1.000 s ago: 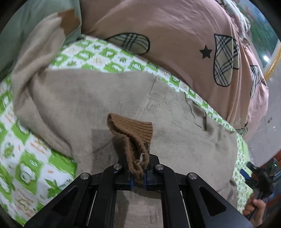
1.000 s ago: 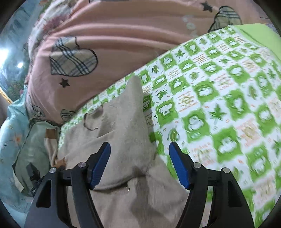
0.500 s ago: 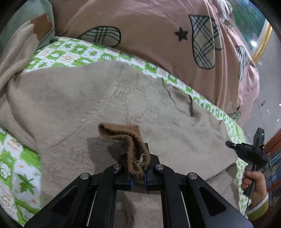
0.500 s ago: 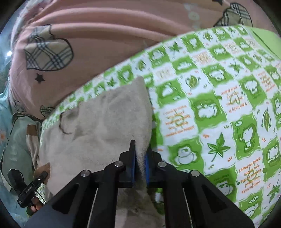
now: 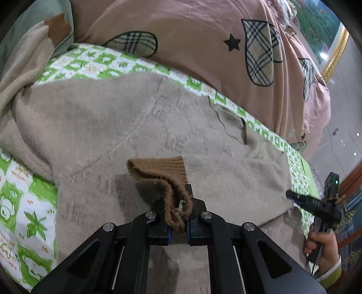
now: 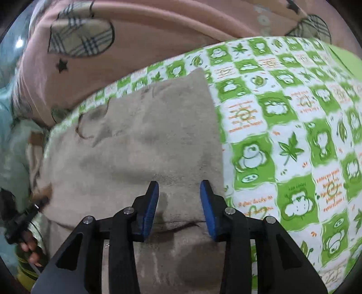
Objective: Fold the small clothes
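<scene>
The left gripper [image 5: 178,217] is clamped on the brown ribbed cuff [image 5: 163,174] of a beige knit sweater [image 5: 101,126]; the cuff rises from between the closed jaws and folds over toward the left, lying above the sweater body. The sweater is spread flat across a green-and-white checked bedsheet [image 5: 25,203] printed with frogs and leaves, with its neckline [image 5: 235,126] toward the far right in the left wrist view. One sleeve [image 5: 25,61] runs off to the upper left and ends in a second brown cuff [image 5: 57,27] against a pale green cloth [image 5: 20,20]. A pink quilt [image 5: 192,38] with plaid heart patches and black stars lies beyond the far edge of the sweater. In the right wrist view, the right gripper [image 6: 179,208] is positioned over the near right portion of the sweater [image 6: 140,144], with its blue-padded fingers [image 6: 150,210] apart and nothing held between them. The right edge of the sweater lies just beside the gripper, bordering the bedsheet [image 6: 294,135]. A folded edge of the knit crosses directly below the fingertips. The hand [image 5: 321,246] gripping the right tool handle is visible at the right margin of the left wrist view.
</scene>
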### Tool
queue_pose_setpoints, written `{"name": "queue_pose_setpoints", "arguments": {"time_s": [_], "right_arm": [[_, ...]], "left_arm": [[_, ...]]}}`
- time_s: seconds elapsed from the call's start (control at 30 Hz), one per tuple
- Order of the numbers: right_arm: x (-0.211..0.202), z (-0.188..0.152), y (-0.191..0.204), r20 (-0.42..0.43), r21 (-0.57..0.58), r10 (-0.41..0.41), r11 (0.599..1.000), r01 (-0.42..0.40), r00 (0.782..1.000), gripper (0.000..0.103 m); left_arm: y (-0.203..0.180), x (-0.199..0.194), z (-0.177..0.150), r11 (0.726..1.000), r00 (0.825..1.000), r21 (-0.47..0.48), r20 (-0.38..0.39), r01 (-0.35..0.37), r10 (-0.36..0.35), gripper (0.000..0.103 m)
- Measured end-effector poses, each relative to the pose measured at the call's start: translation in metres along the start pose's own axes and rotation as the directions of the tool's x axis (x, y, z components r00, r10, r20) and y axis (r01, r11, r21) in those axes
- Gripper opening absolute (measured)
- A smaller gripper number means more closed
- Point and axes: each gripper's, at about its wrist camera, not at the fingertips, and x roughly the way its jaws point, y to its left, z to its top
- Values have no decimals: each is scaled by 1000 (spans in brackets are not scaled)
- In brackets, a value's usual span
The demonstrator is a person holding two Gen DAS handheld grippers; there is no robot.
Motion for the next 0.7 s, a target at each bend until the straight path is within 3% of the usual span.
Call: {"name": "queue_pose_setpoints", "arguments": {"time_s": [0.13,0.2,0.4,0.57,0.7], "right_arm": [[-21,0,10,23,8,4,1000,-4,1000,46],[-31,-4,16,35,5,47,999,-47,998,59],[-43,-26,38,17,-18,129,991,-129,991,60],[-48,-47,53,-15,-16,196,980,-196,980,62],[-48,-56,64,-29,-8,228,974,-228,973,65]], "left_arm": [[-1,-6,-11,999,999,42,-24,-30,31,11],[5,-16,-12,998,998,26,-13,-54,54,16],[37,-50,0,993,992,-34,50,-112,114,34],[68,-73,34,969,963,-78,124,-233,241,60],[91,-76,76,921,904,-88,175,-380,390,72]]}}
